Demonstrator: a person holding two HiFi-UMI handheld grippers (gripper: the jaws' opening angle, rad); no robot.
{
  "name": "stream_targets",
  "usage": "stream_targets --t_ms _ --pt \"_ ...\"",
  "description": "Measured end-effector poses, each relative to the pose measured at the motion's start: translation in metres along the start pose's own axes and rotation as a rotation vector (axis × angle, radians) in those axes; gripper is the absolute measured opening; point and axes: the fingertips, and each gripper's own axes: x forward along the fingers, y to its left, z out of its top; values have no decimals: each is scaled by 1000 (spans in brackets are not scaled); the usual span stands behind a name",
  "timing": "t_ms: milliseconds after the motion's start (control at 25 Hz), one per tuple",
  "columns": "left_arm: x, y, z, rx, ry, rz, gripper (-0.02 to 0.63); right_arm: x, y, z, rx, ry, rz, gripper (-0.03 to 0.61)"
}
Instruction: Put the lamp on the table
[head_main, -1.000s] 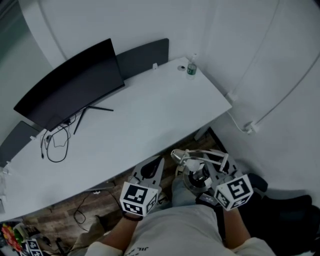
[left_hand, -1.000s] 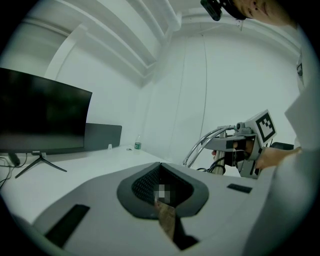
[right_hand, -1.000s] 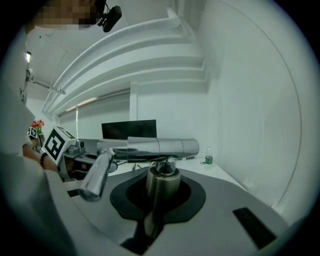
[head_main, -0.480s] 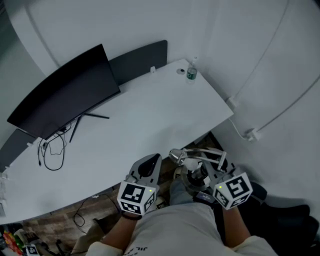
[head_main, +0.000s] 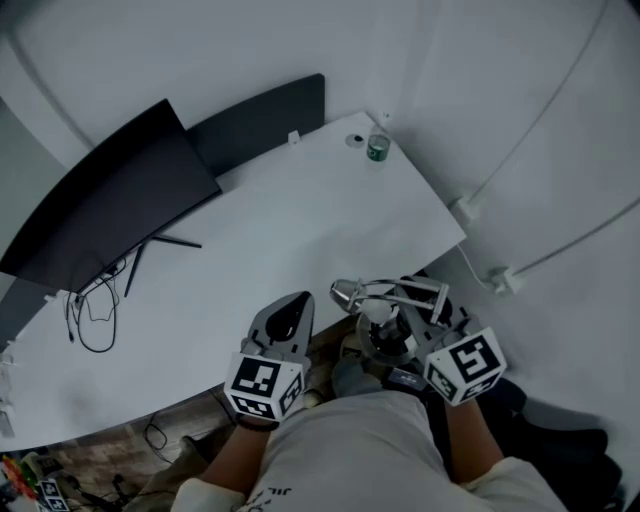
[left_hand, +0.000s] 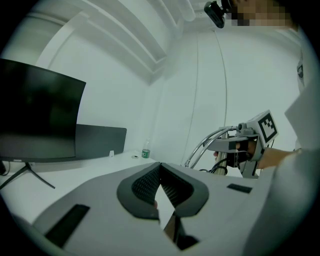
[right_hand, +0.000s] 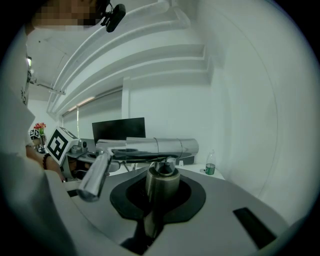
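Two pads (right_hand: 187, 196) of the right gripper (right_hand: 160, 182) are pinching the upright metal post of the lamp (right_hand: 150, 146), with the post sitting squarely between them. Directly above the pads, the lamp's chrome tube head is lying level across the gripper, and a second chrome arm is slanting down toward the left gripper's side. Below the pads, in the head view, the round lamp base is hanging in the air over the person's lap, resting on nothing.

Both pads (left_hand: 145, 185) of the left gripper (left_hand: 160, 165) are pressing together at their tips, and nothing is sitting between them. This gripper is pointing forward, just beside the lamp on its left, and it is not touching the lamp.

Ahead of both sets of pads, the white table (head_main: 300, 230) is stretching away. The lamp is hanging at the table's near edge, close to its right-hand corner, and is not standing on the top. In the head view the lamp head is overlapping that edge, while the base is staying on the person's side of it.

Farther ahead and to the left of the left gripper, a dark monitor (head_main: 100, 215) is standing on thin legs, with a looped cable (head_main: 90, 310) lying at its foot. Far ahead of the right gripper, at the table's back corner, a small bottle (head_main: 377, 147) with a green label is standing upright. Behind the table, a dark panel (head_main: 265, 120) is running along the white wall.
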Motion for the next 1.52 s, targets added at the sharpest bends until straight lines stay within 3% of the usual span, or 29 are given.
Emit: stream_targets --t_ms 440,1120,1520 --pt "56 14 21 -9 -10 56 3 41 -51 16 -16 3 61 44" --pt "89 25 28 -36 -6 135 3 80 -84 27 -28 17 151 44" --pt "95 32 38 -16 11 88 3 92 -85 38 -15 8 119 44"
